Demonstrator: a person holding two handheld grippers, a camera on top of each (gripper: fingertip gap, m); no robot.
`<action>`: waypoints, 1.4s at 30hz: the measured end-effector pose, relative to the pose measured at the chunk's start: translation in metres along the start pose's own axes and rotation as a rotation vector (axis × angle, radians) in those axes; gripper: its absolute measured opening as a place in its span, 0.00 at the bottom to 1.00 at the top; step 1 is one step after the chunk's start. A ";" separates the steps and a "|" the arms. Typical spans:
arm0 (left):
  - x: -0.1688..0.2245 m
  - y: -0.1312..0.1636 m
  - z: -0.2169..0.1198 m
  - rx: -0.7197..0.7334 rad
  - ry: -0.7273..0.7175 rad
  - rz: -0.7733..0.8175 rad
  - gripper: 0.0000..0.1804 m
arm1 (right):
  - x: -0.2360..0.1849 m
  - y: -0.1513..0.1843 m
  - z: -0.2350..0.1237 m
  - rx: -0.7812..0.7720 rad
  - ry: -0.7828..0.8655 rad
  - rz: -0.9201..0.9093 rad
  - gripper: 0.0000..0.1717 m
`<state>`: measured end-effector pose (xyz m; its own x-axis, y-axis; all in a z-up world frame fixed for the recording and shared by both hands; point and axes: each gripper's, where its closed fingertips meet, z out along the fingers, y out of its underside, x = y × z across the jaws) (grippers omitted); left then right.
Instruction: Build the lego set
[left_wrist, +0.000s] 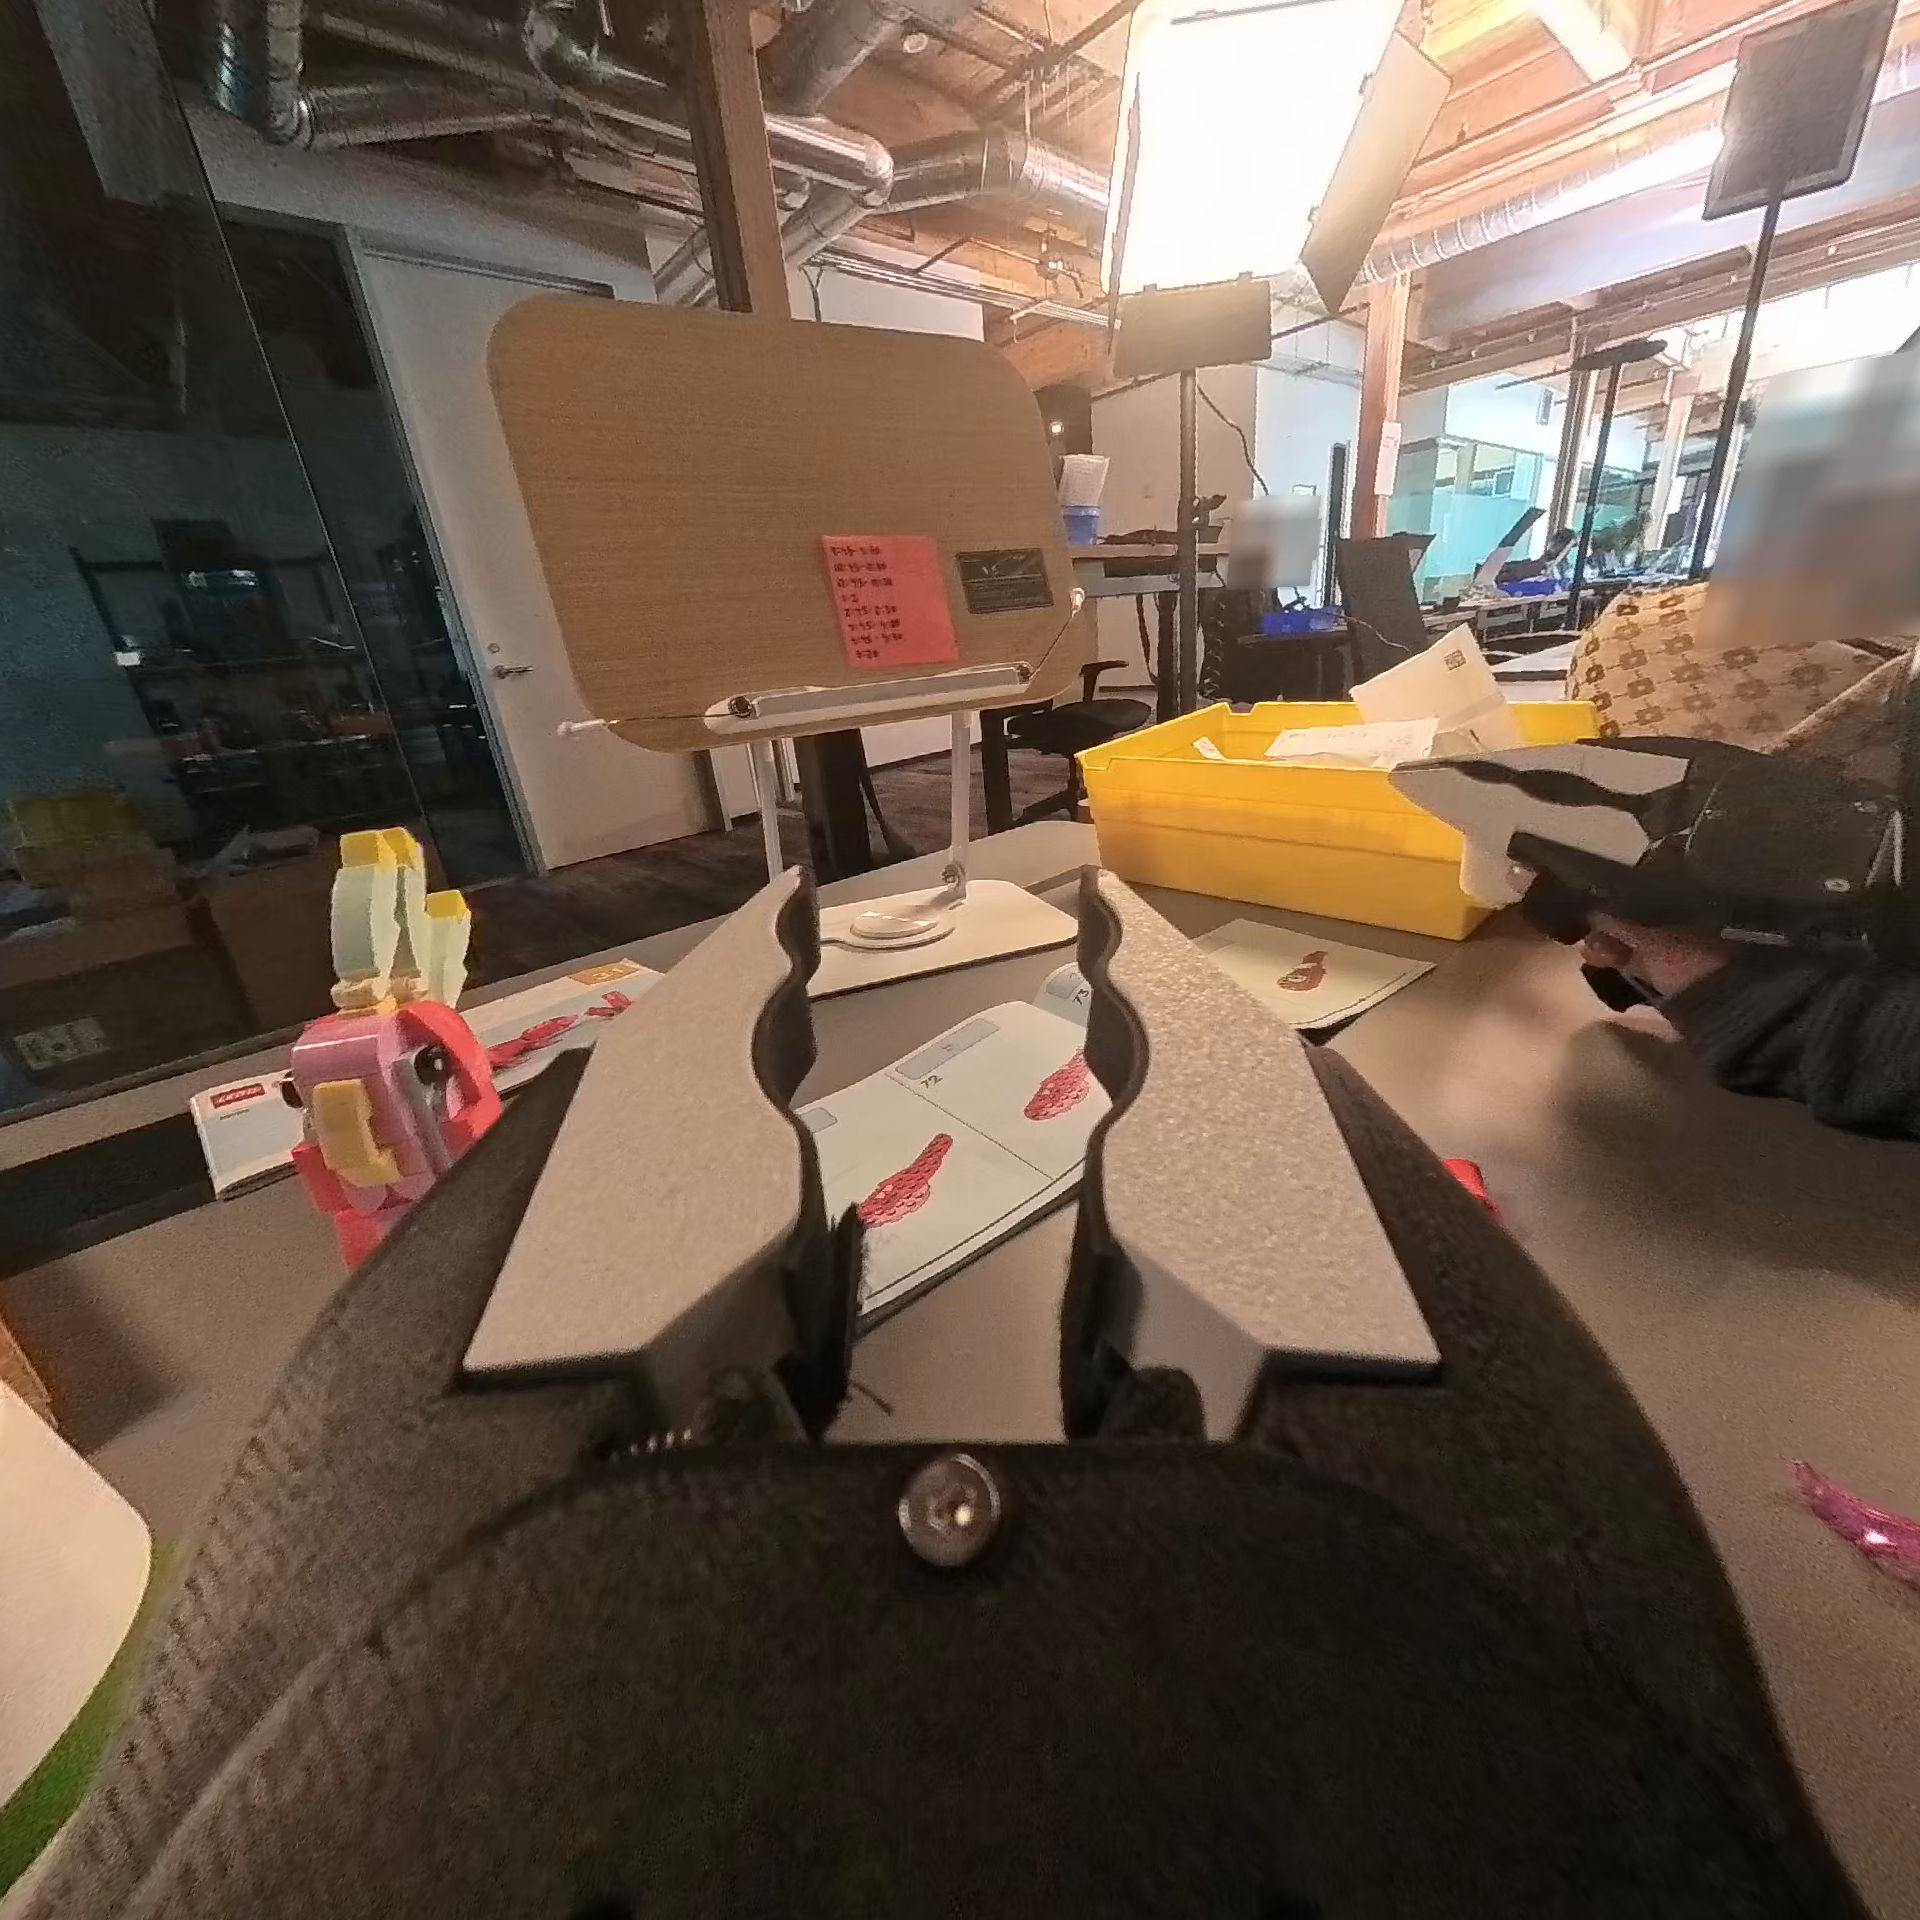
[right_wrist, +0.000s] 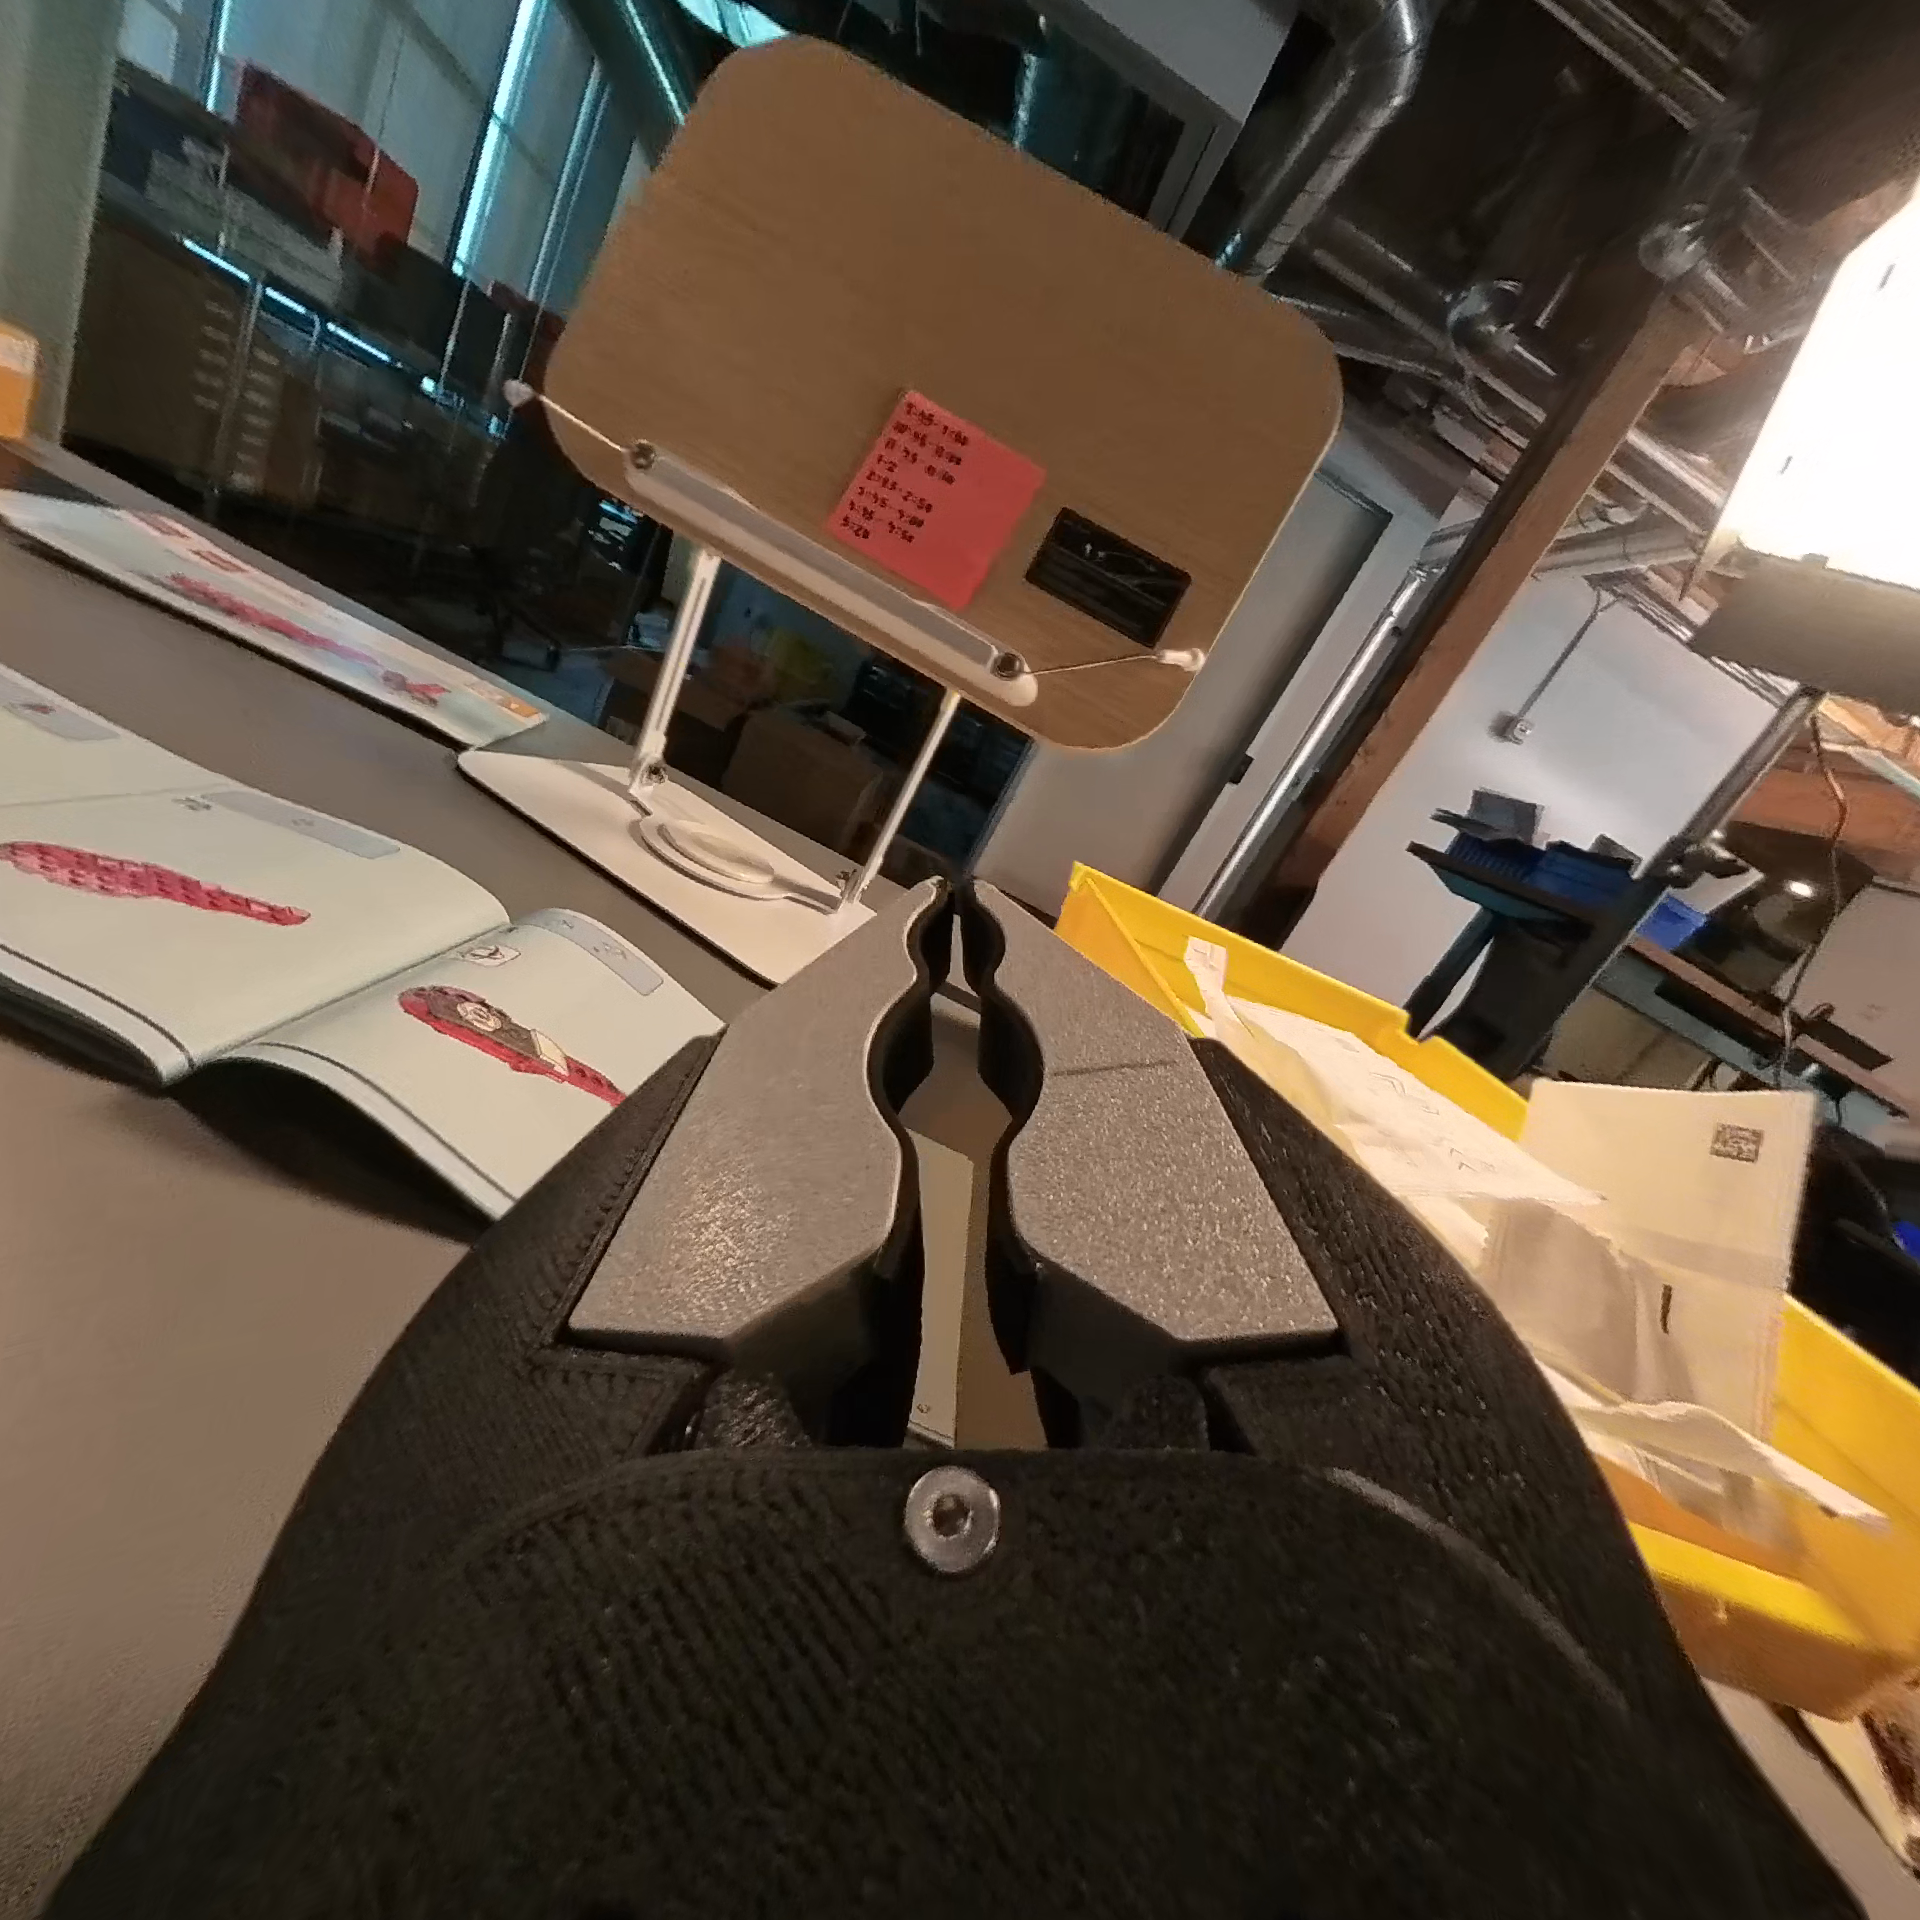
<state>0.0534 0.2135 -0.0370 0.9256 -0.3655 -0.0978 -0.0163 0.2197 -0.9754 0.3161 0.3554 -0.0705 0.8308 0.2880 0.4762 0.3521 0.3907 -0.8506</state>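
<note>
Left hand-held gripper (left_wrist: 945, 904) open above booklet (left_wrist: 935, 1132)

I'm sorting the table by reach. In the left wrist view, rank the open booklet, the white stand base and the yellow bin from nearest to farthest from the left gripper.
1. Open booklet: right under the open, empty left gripper.
2. White stand base: straight ahead, just past the fingertips.
3. Yellow bin: farther back, to the right.
</note>
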 end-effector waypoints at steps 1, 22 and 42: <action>0.000 0.000 0.000 0.001 0.001 -0.001 0.27 | -0.002 -0.001 0.000 -0.001 -0.001 -0.019 0.00; -0.038 -0.074 -0.235 -0.295 -0.249 -0.385 0.26 | 0.009 -0.008 -0.031 -0.052 0.126 -0.064 0.00; -0.052 0.095 -0.293 -1.349 -0.265 -0.472 0.15 | -0.005 -0.002 -0.025 -0.084 0.076 -0.138 0.00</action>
<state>-0.1073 -0.0120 -0.1826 0.9842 0.0458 0.1708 0.1057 -0.9269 -0.3602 0.3214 0.3312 -0.0765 0.8011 0.1684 0.5744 0.4972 0.3470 -0.7952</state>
